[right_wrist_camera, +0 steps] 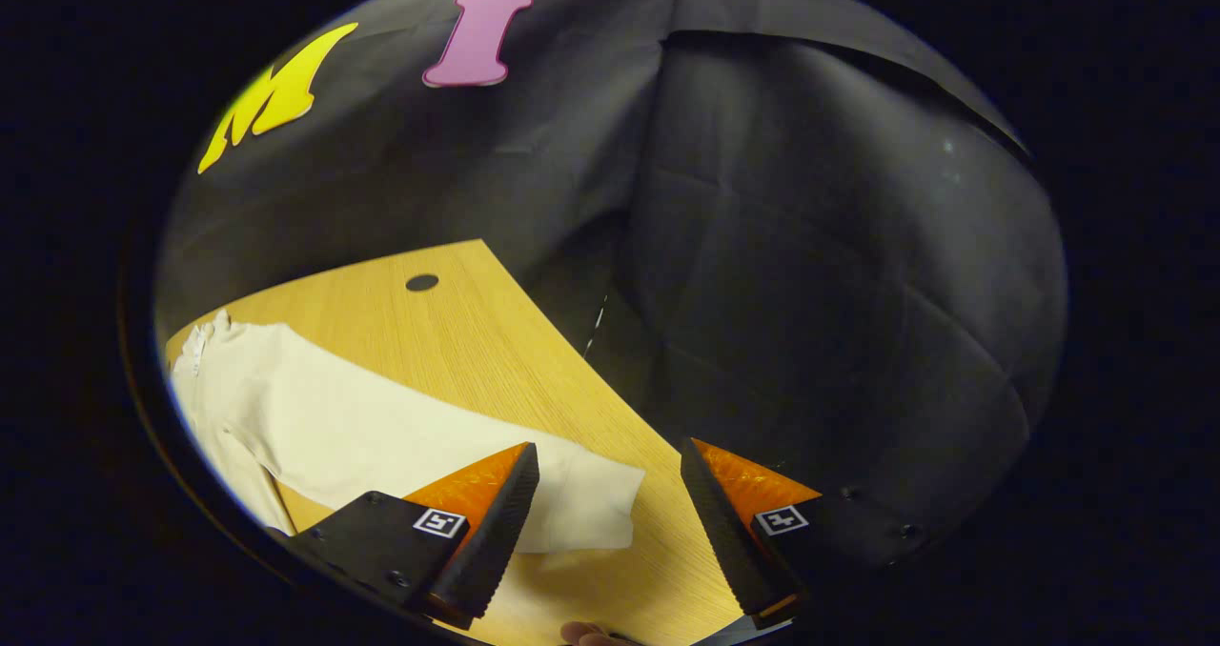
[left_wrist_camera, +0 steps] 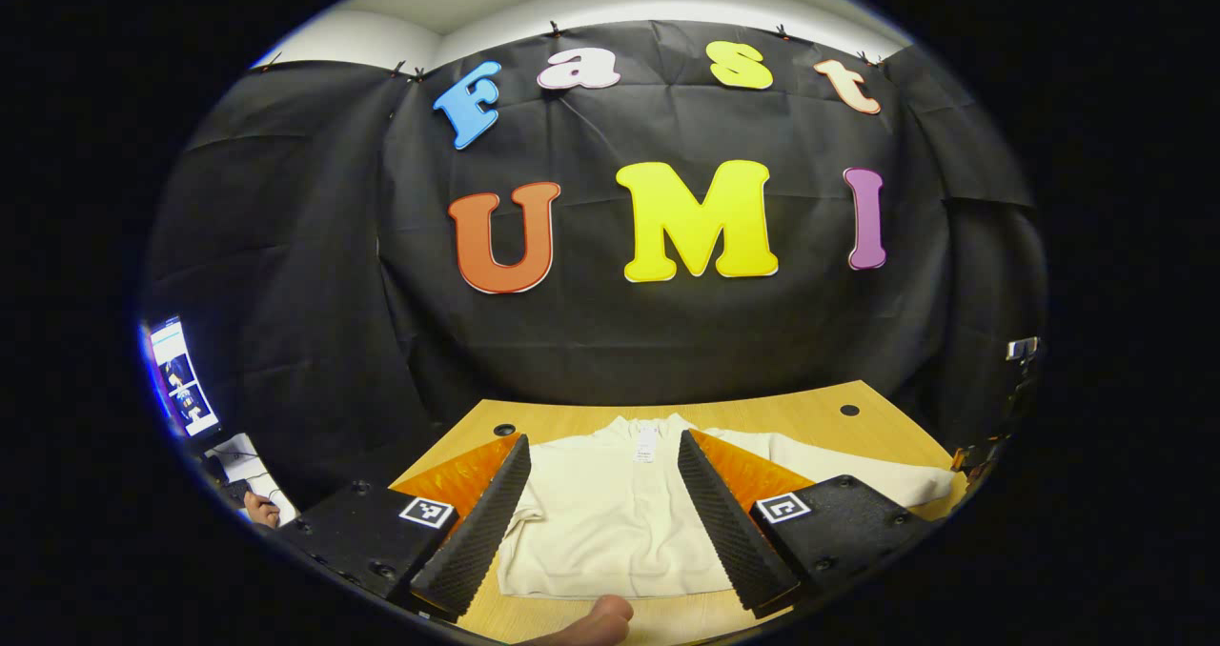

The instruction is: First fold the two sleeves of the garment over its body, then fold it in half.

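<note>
- In my left gripper view, the left claw [left_wrist_camera: 605, 522] hangs over the near edge of a wooden counter [left_wrist_camera: 820, 408], released, its two fingers spread wide with nothing between them but air.
- A cream garment [left_wrist_camera: 610, 513] lies flat on the counter, seen through the gap between those fingers; its collar and a small white label [left_wrist_camera: 646, 444] point toward 12 o'clock.
- One sleeve [left_wrist_camera: 858, 474] stretches out flat toward 3 o'clock, reaching close to the counter's edge.
- A fingertip [left_wrist_camera: 600, 619] of the person's hand shows at 6 o'clock.
- A lit screen [left_wrist_camera: 181, 376] stands at 9 o'clock, off the counter.
- In my right gripper view, the right claw [right_wrist_camera: 610, 532] is also released, fingers well apart and holding nothing.
- The sleeve's cuff [right_wrist_camera: 591, 508] lies flat on the counter just beside the claw's left finger, at about 7 o'clock; I cannot tell whether they touch.
- A dark round hole [right_wrist_camera: 421, 282] in the counter sits at 11 o'clock.
</note>
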